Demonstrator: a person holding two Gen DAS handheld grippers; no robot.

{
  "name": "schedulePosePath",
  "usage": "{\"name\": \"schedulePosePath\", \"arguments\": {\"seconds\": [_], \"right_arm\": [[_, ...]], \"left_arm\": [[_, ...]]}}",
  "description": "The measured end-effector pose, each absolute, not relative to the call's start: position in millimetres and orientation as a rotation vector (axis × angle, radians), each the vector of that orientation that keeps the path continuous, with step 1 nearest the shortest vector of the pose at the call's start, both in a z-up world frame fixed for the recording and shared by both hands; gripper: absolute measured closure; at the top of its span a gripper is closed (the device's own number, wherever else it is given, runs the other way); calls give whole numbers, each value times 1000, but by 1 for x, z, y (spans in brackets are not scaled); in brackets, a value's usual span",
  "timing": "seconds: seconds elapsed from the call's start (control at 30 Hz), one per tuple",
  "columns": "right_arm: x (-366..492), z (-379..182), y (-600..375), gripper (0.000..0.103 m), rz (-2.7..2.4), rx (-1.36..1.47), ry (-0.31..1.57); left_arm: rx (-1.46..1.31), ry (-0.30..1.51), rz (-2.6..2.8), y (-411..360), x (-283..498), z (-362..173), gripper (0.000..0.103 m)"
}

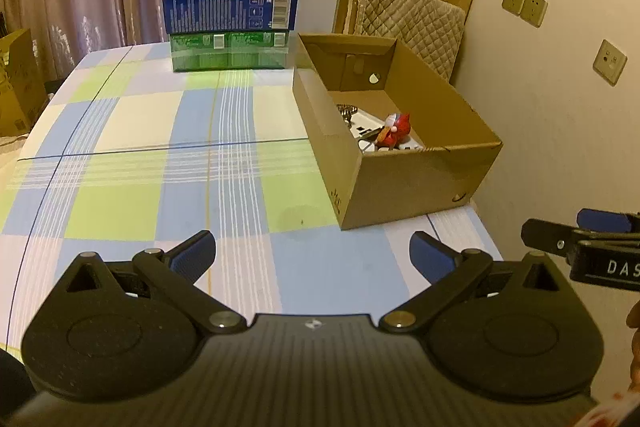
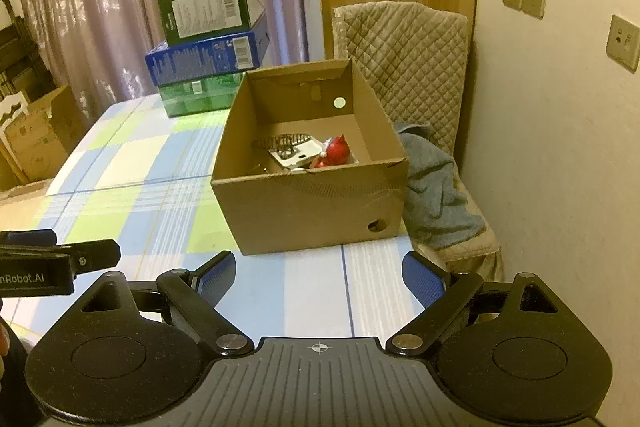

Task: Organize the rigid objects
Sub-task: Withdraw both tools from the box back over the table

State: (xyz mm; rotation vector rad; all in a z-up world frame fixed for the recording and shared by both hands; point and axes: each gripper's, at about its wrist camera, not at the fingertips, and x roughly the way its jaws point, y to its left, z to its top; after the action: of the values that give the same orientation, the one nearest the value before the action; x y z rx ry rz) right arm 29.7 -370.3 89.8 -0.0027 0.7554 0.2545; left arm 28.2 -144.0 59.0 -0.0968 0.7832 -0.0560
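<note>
Right gripper (image 1: 600,251) housing: "DAS", cut off at the frame edge;
Left gripper (image 2: 48,267) housing: "nRobot.AI", start hidden

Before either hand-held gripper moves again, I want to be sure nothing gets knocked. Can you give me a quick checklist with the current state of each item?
1. Left hand-held gripper open and carrying nothing: ok.
2. Right hand-held gripper open and carrying nothing: ok.
3. Cardboard box open at the top, reachable from above: ok.
4. Red figurine already inside the box: ok.
5. Stack of three boxes at the far table edge sits squarely: not ok, the top green box is skewed on the blue one.
6. More loose objects left on the checked tablecloth: none in view.
</note>
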Motion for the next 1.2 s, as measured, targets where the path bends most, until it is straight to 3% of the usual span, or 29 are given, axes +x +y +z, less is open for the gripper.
{"name": "schedulePosePath", "arguments": {"seconds": [1.2], "right_arm": [[33, 88, -364, 15, 265, -5, 754]], "left_arm": [[-113, 774, -67, -141, 32, 55, 1]]}}
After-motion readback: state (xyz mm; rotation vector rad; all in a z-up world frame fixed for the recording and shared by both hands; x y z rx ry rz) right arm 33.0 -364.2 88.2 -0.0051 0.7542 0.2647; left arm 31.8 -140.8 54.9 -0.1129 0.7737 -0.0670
